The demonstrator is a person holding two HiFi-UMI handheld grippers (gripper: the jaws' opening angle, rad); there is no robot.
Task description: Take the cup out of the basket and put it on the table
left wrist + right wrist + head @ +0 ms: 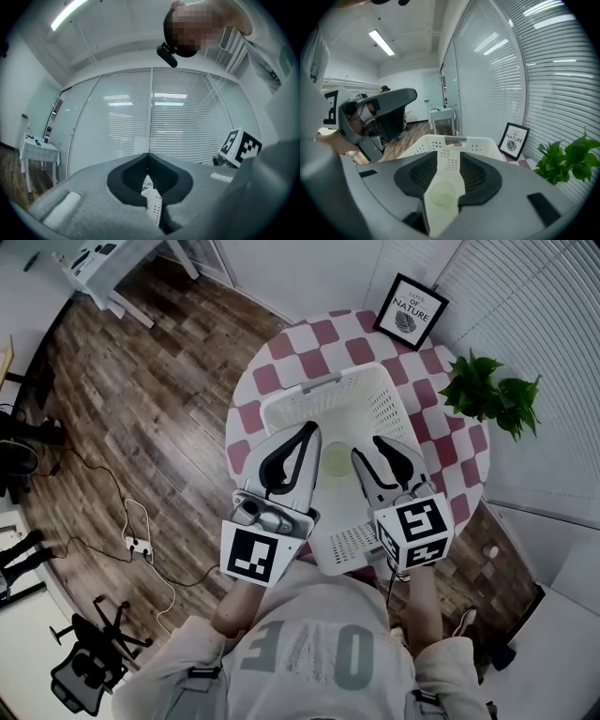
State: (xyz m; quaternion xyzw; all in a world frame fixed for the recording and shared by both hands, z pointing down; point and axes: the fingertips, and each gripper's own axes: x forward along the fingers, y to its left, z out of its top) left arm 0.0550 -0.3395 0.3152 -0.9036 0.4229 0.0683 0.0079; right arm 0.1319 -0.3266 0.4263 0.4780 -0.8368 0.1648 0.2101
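A white perforated basket [319,385] stands on the round checkered table [281,352]. A pale, translucent cup [337,462] sits upright on the basket floor. My right gripper [382,460] hovers over the basket's right side, open. In the right gripper view the cup [443,194] shows in the gap between the jaws of the right gripper [449,154], with no pad touching it. My left gripper [286,451] hangs over the basket's left rim. In the left gripper view the left gripper [149,154] is shut, tips meeting, with nothing held. A strip of basket wall [153,206] shows below them.
A framed print [411,310] leans at the table's far edge, and a green plant [487,390] stands at the far right. Window blinds close off the right side. A power strip and cables [136,542] lie on the wooden floor to the left, near an office chair [89,662].
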